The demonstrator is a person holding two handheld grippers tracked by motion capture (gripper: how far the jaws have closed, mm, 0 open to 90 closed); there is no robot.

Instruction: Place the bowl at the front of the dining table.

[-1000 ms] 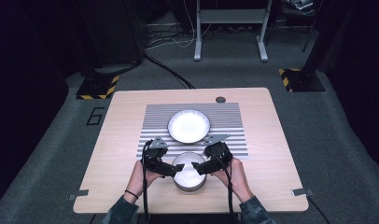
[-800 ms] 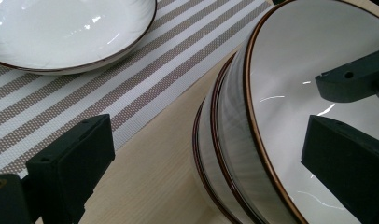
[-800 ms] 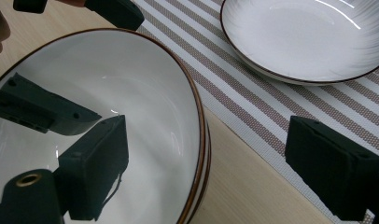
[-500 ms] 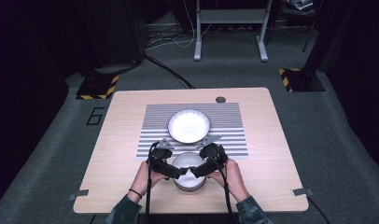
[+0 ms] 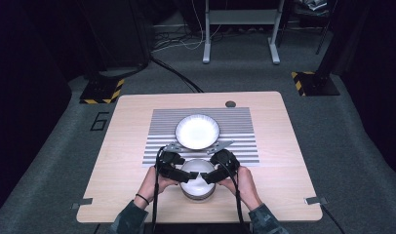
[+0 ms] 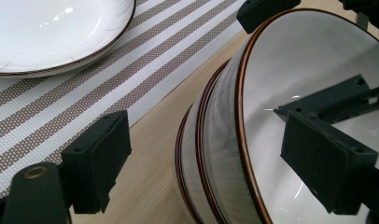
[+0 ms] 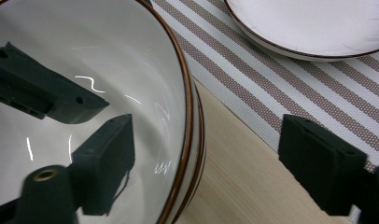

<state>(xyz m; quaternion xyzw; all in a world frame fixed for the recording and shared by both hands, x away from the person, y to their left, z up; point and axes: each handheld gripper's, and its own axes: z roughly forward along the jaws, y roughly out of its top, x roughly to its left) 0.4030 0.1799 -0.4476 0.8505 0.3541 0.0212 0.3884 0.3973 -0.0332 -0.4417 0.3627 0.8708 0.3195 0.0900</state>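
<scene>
While the two hand-held grippers are being kept over the stack of bowls (image 5: 197, 185) near the front edge of the worktop (image 5: 284, 161), their jaws have just been closing a little on the top bowl (image 6: 309, 93). A second ago the hands were being held wider apart beside the stack; now they are being brought in over its rim. The left hand-held gripper (image 5: 179, 171) is being set astride the left wall of the top bowl, one pad (image 6: 330, 161) inside and one pad (image 6: 101, 154) outside. A gap is being left on both sides, so nothing is being squeezed yet and the jaws are still released. The right hand-held gripper (image 5: 213, 174) is being set the same way on the right wall, with one pad (image 7: 103, 163) inside the bowl and the other out over the bare wood, also released. It is being judged that the top bowl is about to be gripped on both sides and lifted off the stack.

A white plate (image 5: 197, 131) is being left on the striped mat (image 5: 240, 141) just behind the stack. Little room is being left there, so the plate's rim could be bumped. More free space is being seen to the left and right on the wood.
</scene>
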